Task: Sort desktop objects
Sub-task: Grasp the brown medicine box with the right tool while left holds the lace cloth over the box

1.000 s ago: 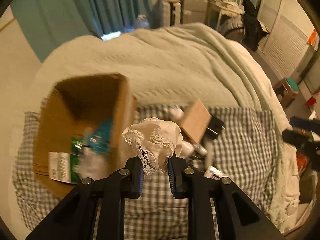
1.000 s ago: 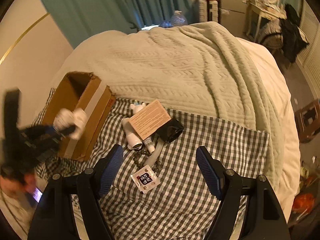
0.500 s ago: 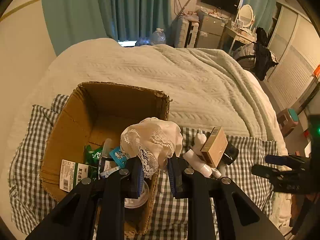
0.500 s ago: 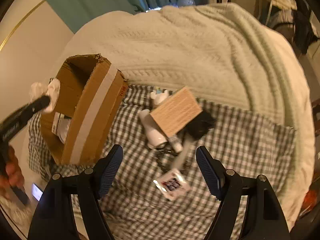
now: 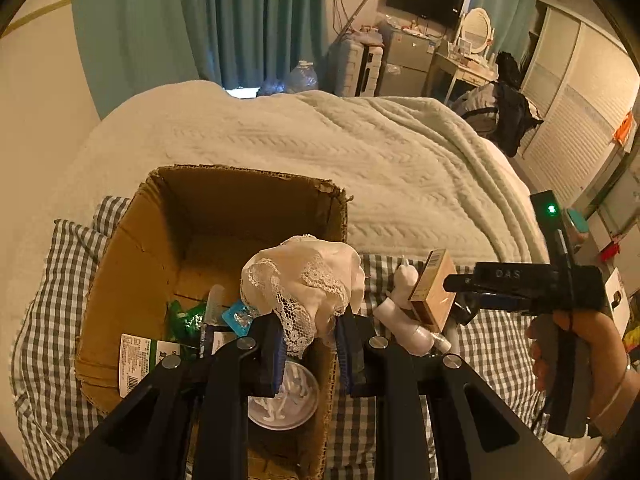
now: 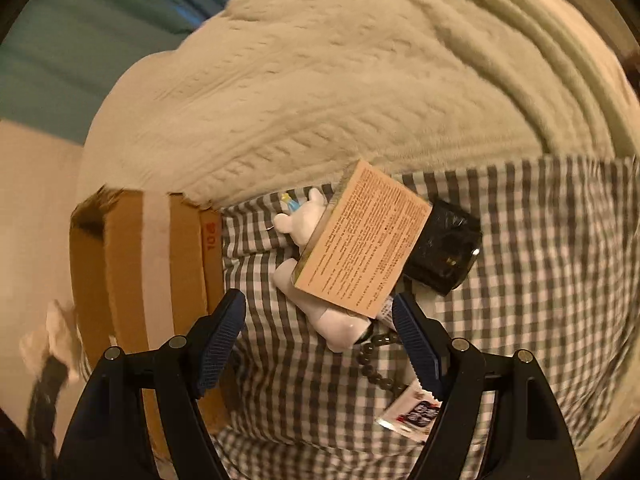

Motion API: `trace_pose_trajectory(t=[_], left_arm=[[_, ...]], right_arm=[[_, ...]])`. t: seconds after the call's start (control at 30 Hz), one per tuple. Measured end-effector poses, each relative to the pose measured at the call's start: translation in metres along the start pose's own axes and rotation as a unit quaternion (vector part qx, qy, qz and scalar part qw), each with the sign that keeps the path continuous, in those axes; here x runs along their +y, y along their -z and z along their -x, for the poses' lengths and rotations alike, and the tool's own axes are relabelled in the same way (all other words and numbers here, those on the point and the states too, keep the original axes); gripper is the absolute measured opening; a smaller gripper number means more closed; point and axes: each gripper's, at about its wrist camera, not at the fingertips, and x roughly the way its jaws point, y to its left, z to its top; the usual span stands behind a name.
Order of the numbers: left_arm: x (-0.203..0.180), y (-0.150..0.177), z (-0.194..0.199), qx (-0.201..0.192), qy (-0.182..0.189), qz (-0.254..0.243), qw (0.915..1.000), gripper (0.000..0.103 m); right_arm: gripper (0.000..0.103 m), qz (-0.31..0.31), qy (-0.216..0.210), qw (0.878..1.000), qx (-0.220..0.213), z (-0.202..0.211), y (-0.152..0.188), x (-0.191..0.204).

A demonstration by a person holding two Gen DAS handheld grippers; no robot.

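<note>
My left gripper (image 5: 310, 342) is shut on a cream lace cloth (image 5: 304, 280) and holds it above the near right corner of an open cardboard box (image 5: 120, 264). The box holds several packets and a round white lid (image 5: 284, 404). My right gripper (image 6: 320, 344) is open and empty, low over a pile on the checked cloth (image 6: 540, 240): a tan printed carton (image 6: 364, 236), a white bottle (image 6: 320, 308), a black pouch (image 6: 444, 248), dark beads (image 6: 372, 364) and a small sachet (image 6: 412, 416). The carton also shows in the left wrist view (image 5: 434, 292).
The box (image 6: 156, 280) stands left of the pile on a checked cloth over a bed with a pale knitted blanket (image 5: 320, 144). Teal curtains (image 5: 240, 20), a suitcase and a dresser are behind. The person's right hand (image 5: 576, 344) shows at the right.
My left gripper has carried the lace cloth from beside the box to above its inside. My right gripper has dropped closer to the pile, jaws still open.
</note>
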Motion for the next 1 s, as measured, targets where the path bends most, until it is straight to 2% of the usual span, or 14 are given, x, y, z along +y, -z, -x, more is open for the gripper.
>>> trace_pose_trajectory(t=[0.13, 0.4, 0.57, 0.67, 0.87, 1.0], left_arm=[[0.008, 0.001, -0.005, 0.004, 0.005, 0.011, 0.9999, 0.021], [0.025, 0.004, -0.018, 0.015, 0.004, 0.021, 0.9997, 0.021], [0.037, 0.005, -0.027, 0.023, 0.001, 0.034, 0.9992, 0.021], [0.041, 0.006, -0.032, 0.028, -0.001, 0.037, 0.9989, 0.021], [0.046, 0.009, -0.043, 0.039, -0.008, 0.038, 0.9985, 0.021], [0.050, 0.008, -0.047, 0.044, -0.007, 0.046, 0.9980, 0.021]], right_arm=[[0.077, -0.020, 0.010, 1.000, 0.012, -0.018, -0.003, -0.001], [0.077, -0.075, -0.004, 0.997, 0.033, -0.045, -0.007, -0.016], [0.077, -0.078, 0.002, 0.996, 0.043, -0.060, -0.010, -0.020], [0.081, -0.093, 0.006, 0.994, 0.052, -0.069, -0.011, -0.030], [0.083, -0.081, -0.002, 0.996, 0.049, -0.073, -0.016, -0.033], [0.082, -0.017, 0.026, 0.998, 0.046, -0.067, -0.017, -0.019]])
